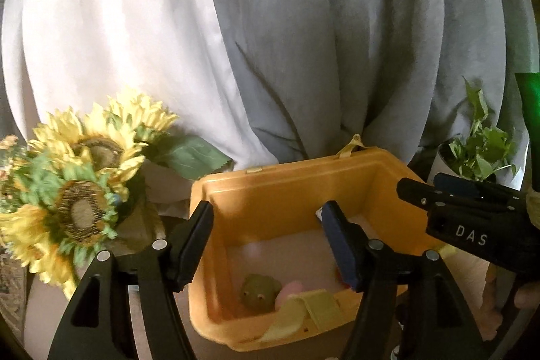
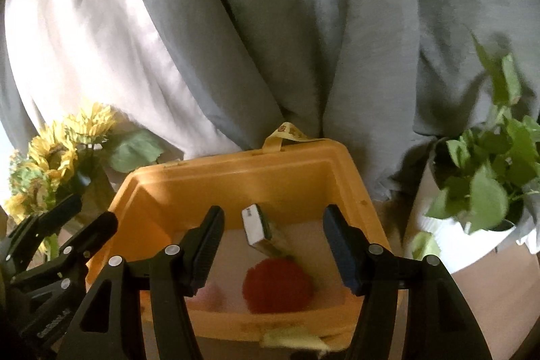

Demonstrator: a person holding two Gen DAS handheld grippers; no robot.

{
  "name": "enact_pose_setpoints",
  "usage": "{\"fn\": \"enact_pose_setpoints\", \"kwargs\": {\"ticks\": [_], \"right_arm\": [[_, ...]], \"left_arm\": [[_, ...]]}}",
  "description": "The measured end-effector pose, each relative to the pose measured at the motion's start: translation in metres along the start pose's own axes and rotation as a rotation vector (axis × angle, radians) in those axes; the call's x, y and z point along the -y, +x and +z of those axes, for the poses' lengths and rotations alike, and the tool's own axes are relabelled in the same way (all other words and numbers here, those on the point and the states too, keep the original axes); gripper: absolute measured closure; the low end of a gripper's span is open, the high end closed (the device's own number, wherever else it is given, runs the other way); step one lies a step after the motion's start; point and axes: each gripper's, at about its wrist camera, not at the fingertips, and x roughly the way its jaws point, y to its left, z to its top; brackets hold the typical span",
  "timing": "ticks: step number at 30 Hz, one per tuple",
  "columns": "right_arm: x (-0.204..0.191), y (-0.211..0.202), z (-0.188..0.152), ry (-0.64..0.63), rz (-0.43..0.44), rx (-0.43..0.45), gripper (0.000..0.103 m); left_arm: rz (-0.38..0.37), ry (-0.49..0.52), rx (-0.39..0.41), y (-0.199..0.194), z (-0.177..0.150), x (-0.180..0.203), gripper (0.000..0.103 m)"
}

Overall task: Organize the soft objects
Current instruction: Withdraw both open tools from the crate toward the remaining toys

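Grey and white curtains (image 1: 270,22) fill the background in both views. In front of them stands a yellow bin (image 2: 236,188) with fabric strap handles, flanked by artificial sunflowers (image 1: 81,177) on one side and a potted green plant (image 2: 486,184) on the other.

Contents of the bin, as observed: a red fuzzy ball (image 2: 276,284) near the front wall, a white rectangular block (image 2: 256,226) leaning just behind it, a green frog toy (image 1: 258,292) in the near corner, and a pink soft item (image 1: 292,291) touching the frog. The pink item is partly hidden; its kind cannot be determined.

Both grippers hover over the bin opening. The left gripper (image 1: 266,242) has its jaws apart with nothing between them. The right gripper (image 2: 273,245) is likewise released and empty, the red ball lying below its jaws and not touched.

Assessment: the step in hand appears to be the end of a deposit, with soft objects already lying in the bin. No further loose soft object is visible outside it. The next move, in my judgement, calls for lifting both grippers clear of the bin walls and strap handles, then locating any remaining item beyond these views.
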Motion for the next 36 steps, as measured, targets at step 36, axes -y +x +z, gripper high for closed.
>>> {"fn": "enact_pose_setpoints", "kwargs": {"ticks": [36], "right_arm": [[-0.006,-0.146,-0.068,-0.019,-0.018,0.097,0.041]], "left_arm": [[0.017,-0.001,0.048,-0.149,-0.047,0.027,0.033]]}}
